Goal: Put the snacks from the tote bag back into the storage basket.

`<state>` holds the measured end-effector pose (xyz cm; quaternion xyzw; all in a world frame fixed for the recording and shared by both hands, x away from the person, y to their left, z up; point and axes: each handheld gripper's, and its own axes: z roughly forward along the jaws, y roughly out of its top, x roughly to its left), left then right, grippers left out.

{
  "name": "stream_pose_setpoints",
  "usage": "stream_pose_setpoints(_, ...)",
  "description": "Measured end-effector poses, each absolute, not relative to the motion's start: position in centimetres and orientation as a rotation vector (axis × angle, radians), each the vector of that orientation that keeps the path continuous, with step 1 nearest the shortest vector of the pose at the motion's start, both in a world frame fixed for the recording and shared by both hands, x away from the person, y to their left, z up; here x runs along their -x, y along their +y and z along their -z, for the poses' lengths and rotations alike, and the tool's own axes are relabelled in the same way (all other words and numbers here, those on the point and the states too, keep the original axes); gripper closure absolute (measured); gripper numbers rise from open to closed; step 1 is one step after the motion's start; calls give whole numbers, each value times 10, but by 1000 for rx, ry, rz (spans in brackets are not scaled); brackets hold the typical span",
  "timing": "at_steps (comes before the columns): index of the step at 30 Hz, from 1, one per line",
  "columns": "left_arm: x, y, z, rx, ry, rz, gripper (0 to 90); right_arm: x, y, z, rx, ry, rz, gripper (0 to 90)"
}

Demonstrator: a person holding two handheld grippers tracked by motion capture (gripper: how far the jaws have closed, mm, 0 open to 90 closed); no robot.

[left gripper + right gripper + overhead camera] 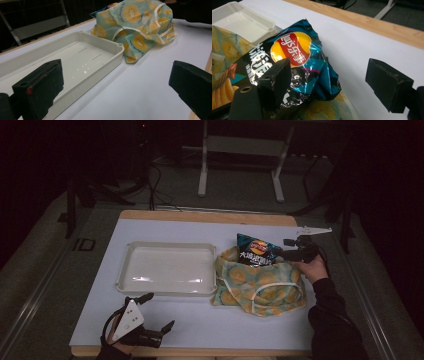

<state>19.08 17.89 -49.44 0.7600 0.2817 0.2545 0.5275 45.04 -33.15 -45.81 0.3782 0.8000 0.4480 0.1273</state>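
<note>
Currently the right gripper [289, 248], at about three o'clock on the table [200, 330], reaches toward the chip bag [256, 249], which lies half inside the mouth of the kiwi-print tote bag [260, 287]. Seen along the right gripper view, its jaws stand spread wide, one jaw over the crumpled end of the chip bag [297, 62] and the other out over bare tabletop; nothing is clamped yet. The upper part of the packet juts out toward twelve o'clock while the lower part stays covered by the fabric [227, 50]. The left gripper [153, 310] rests at seven o'clock near the table's front edge, jaws likewise parted and empty, facing the white tray [75, 57] and the tote bag [135, 27] beyond it. The tray [167, 267] at nine o'clock of the tote holds nothing. Judged from this, the work appears to be at an early stage: the packet is exposed but not gripped, and drawing it out, probably to the tray, remains.
</note>
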Motion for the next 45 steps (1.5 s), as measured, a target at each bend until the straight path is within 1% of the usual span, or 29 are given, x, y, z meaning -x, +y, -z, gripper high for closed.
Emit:
stream_pose_setpoints(5, -191, 179, 495, -1817, 674, -608, 1, -456, -333, 465, -1124, 2359, -1300, 212)
stream_pose_setpoints(10, -191, 179, 495, -1817, 674, -608, 1, -460, -332, 472, -1140, 2413, -1279, 249)
stream_pose_setpoints(13, -191, 179, 495, -1818, 675, -607, 1, -461, -331, 476, -1144, 2435, -1285, 294)
stream_pose_setpoints(19, -191, 179, 495, -1821, 678, -604, 1, -464, -329, 479, -1154, 2473, -1294, 419)
stream_pose_setpoints(22, -191, 179, 495, -1819, 678, -603, 1, -465, -328, 479, -1144, 2501, -1281, 524)
stream_pose_setpoints(23, -191, 179, 495, -1819, 677, -605, 1, -464, -327, 478, -1136, 2511, -1253, 609)
stream_pose_setpoints(25, -191, 179, 495, -1819, 677, -604, 1, -463, -325, 478, -1115, 2524, -1226, 693)
stream_pose_setpoints(27, -191, 179, 495, -1818, 677, -605, 1, -462, -323, 477, -1102, 2543, -1207, 842)
stream_pose_setpoints(28, -191, 179, 495, -1817, 677, -605, 1, -462, -322, 476, -1096, 2544, -1202, 874)
stream_pose_setpoints(32, -191, 179, 495, -1818, 676, -606, 1, -459, -321, 472, -1080, 2539, -1202, 896)
stream_pose_setpoints(45, -191, 179, 495, -1822, 677, -606, 1, -444, -320, 442, -965, 2487, -1287, 897)
